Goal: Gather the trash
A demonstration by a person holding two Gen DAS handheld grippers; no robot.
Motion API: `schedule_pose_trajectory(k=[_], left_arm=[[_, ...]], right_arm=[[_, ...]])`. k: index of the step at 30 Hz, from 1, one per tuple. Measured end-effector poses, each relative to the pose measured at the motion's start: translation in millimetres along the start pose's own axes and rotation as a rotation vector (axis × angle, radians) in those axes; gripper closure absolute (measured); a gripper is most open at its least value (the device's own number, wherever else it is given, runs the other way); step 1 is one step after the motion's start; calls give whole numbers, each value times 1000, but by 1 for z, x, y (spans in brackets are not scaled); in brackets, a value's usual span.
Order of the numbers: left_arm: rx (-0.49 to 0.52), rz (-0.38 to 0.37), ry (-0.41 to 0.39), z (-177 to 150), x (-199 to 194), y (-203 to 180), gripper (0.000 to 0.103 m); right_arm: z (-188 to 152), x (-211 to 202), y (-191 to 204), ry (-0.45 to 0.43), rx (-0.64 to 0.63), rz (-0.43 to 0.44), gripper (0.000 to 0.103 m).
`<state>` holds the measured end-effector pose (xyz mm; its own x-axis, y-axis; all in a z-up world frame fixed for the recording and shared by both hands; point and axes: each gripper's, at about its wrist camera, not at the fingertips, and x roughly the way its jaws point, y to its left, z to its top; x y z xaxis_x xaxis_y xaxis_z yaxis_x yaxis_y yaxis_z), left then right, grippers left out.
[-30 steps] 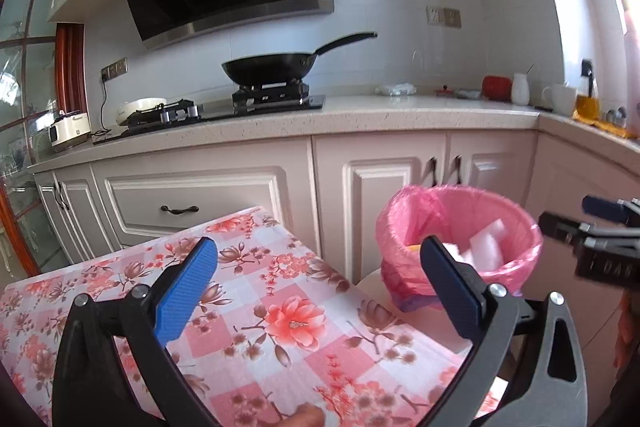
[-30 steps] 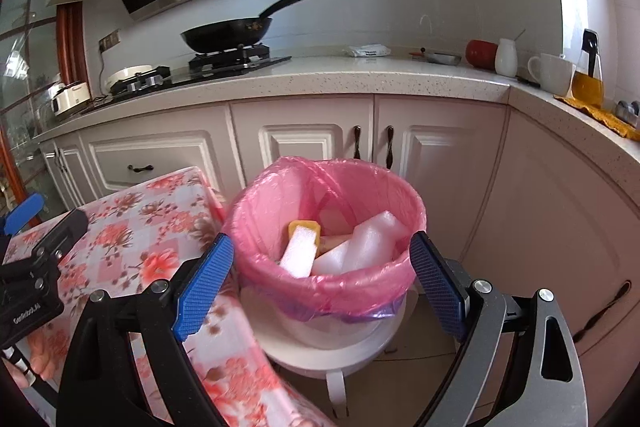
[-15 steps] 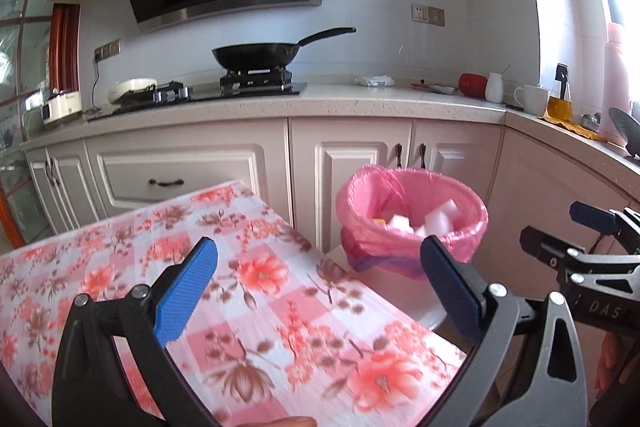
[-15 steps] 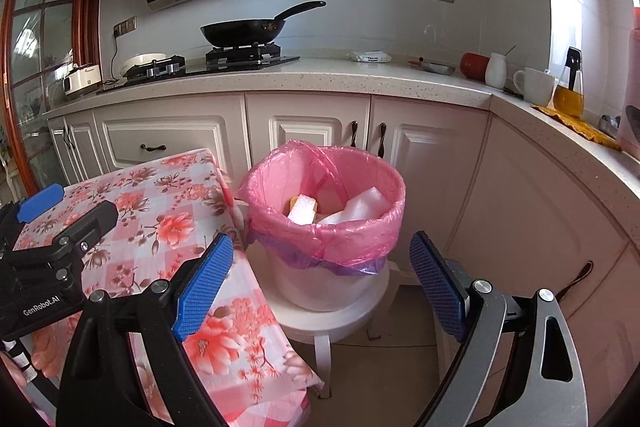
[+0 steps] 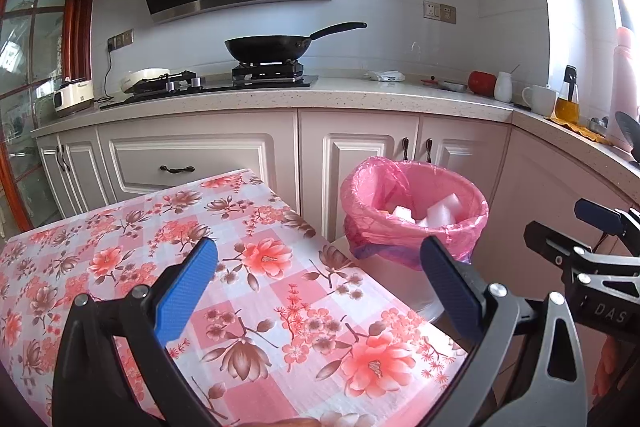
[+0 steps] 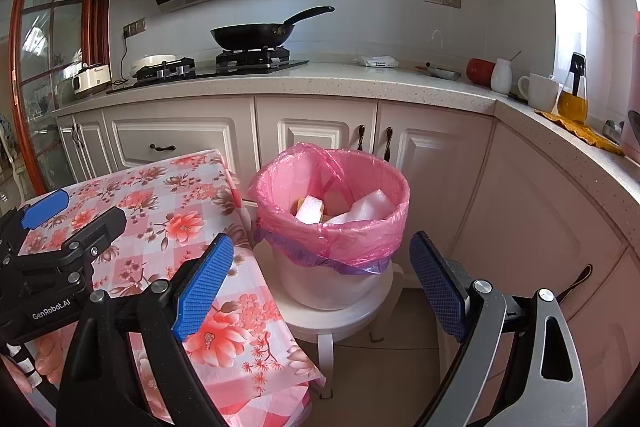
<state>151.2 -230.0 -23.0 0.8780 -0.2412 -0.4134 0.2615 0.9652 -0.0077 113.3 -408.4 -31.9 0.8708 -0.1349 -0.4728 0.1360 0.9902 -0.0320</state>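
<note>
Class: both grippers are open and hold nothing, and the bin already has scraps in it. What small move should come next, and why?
Probably rest, or turn to look for more trash. The left gripper and right gripper are open and hold nothing, the floral tablecloth shows no scraps, and white foam pieces already lie in the pink-lined bin.

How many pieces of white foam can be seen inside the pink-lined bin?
2 clearly: one white foam block at the left of the pink-lined bin, resting against something yellow, and a larger foam piece at the right. More may lie hidden beneath them.
</note>
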Motion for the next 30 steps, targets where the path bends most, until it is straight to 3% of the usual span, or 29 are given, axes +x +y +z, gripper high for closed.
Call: schedule_pose_trajectory(k=[30], left_arm=[[3, 17, -21, -1, -6, -1, 5]], right_arm=[[2, -8, -2, -20, -9, -22, 18]])
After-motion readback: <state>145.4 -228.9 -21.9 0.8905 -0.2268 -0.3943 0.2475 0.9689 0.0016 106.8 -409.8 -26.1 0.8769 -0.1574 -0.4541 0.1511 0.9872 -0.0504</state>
